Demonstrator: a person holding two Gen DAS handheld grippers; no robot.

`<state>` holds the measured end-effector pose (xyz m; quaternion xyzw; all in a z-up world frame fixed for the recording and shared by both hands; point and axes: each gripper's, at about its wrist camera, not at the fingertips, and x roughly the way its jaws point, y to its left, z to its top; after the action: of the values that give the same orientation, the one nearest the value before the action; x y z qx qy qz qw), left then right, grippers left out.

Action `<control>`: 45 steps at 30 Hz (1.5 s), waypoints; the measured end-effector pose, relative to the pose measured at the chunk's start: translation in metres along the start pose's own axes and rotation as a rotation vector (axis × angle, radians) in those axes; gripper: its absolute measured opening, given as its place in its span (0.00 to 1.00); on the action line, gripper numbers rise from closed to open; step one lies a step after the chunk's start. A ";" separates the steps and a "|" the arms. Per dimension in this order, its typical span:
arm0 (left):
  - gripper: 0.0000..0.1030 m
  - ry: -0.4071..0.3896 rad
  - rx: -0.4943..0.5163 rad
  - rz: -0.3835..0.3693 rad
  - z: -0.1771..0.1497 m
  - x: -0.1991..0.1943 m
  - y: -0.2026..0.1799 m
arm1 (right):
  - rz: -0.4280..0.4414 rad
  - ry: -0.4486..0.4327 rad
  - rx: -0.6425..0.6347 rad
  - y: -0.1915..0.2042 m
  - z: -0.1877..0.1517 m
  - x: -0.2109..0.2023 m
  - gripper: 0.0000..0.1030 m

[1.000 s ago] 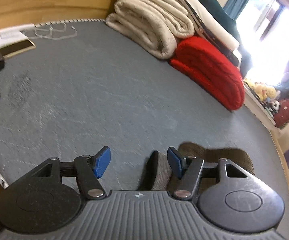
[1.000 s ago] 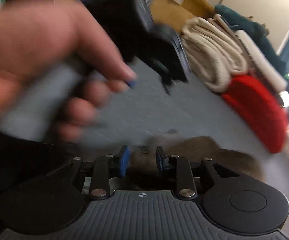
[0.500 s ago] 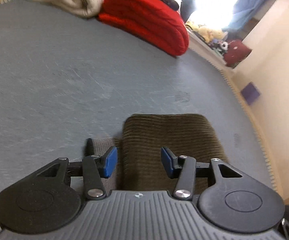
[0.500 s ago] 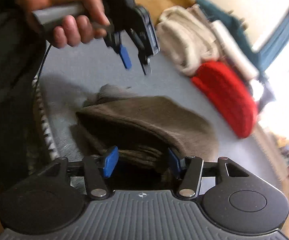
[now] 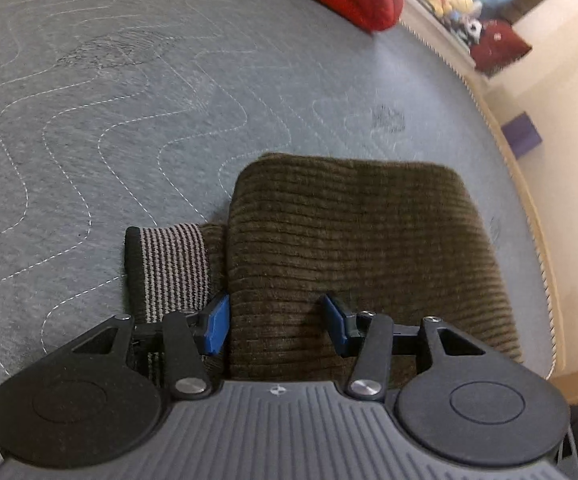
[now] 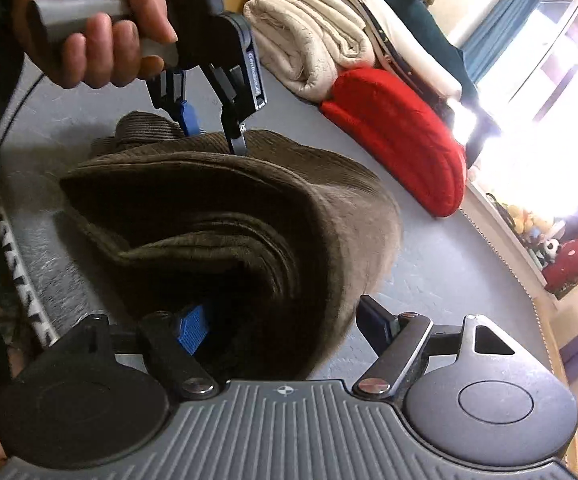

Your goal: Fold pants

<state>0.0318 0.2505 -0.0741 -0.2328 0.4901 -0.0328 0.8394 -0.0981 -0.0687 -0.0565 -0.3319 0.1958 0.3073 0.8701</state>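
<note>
A: Surface was a grey quilted bed [image 5: 129, 128], with a red folded blanket [image 6: 401, 140] and cream folded blankets [image 6: 309, 40] stacked at its far side.

B: Task item?

A: Pants [image 5: 361, 248], brown corduroy, lay folded in a thick bundle near the bed's near edge. Striped waistband [image 5: 173, 268] stuck out at the bundle's left side in the left wrist view.

B: Left gripper [image 5: 276, 322]?

A: Tips sat low over the top layer, pointed steeply down. Jaws partly apart and had just been closing; cord fabric lay between them, but I could not tell whether the pads pressed on it. A hand [image 6: 89, 20] held its grey handle.

B: Right gripper [image 6: 285, 326]?

A: Jaws wide, just been opening. The stacked folded edge lay between them; the right pad stood clear of the cloth.
</note>
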 end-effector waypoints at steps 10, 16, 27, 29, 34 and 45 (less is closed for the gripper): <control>0.17 -0.203 -0.064 0.075 -0.010 -0.080 0.036 | -0.074 -0.084 -0.357 0.033 0.001 -0.008 0.31; 0.34 -0.263 0.072 0.254 -0.021 -0.091 0.031 | 0.004 0.054 -0.617 0.065 -0.022 0.003 0.44; 0.54 0.060 0.349 0.129 -0.059 -0.031 -0.015 | 0.373 -0.123 0.448 -0.104 0.055 -0.034 0.49; 0.54 0.042 0.378 0.123 -0.060 -0.035 -0.025 | 0.360 -0.084 0.567 -0.121 0.067 -0.003 0.48; 0.49 -0.041 0.351 -0.049 -0.058 -0.053 -0.042 | 0.238 0.075 0.693 -0.136 0.100 0.100 0.45; 0.15 0.236 0.840 -0.039 -0.118 0.026 -0.124 | 0.138 0.411 0.666 -0.137 0.062 0.216 0.33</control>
<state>-0.0321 0.0908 -0.0918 0.1253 0.5223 -0.2715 0.7986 0.1603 -0.0188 -0.0677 -0.0724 0.4767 0.2119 0.8501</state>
